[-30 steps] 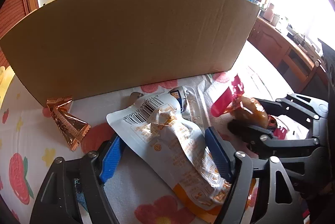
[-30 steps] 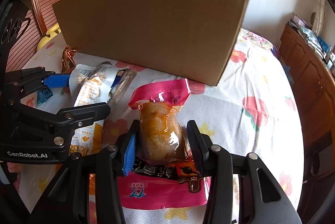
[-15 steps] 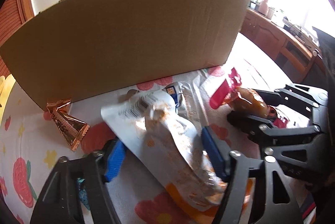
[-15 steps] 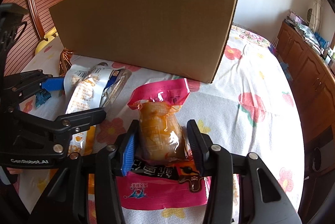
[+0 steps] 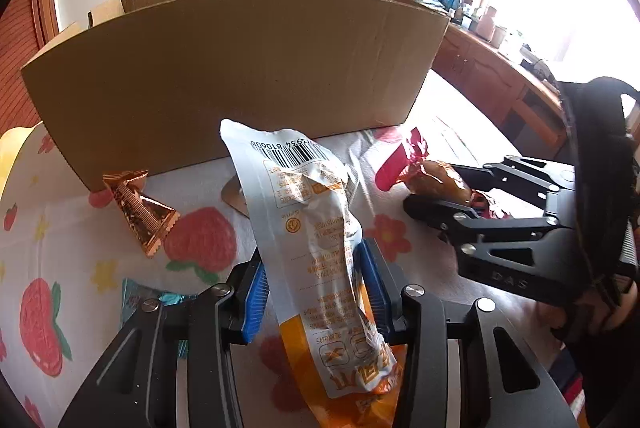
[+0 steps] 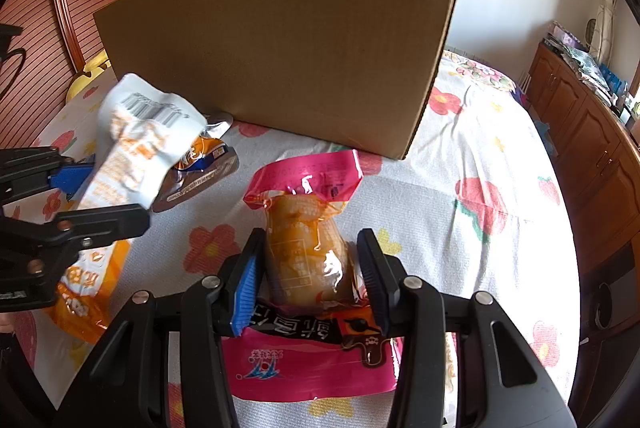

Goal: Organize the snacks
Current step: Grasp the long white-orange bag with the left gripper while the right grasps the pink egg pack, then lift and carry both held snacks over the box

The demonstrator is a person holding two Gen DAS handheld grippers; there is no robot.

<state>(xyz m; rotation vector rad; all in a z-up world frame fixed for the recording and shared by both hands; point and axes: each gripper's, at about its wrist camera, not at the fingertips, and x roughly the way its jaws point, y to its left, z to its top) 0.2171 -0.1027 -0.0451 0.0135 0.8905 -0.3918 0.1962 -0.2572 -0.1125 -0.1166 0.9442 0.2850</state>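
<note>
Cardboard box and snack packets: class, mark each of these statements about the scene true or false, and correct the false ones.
1. The left gripper has a white and orange snack pouch between its fingers. True; its jaws are closing on it.
2. The right gripper holds a copper foil packet. False: it grips a pink-topped clear packet; the copper foil packet lies on the floral cloth.
3. The cardboard box stands beyond both packets. True.
4. The white and orange snack pouch is already inside the box. False: it is outside, in front of the box.
</note>
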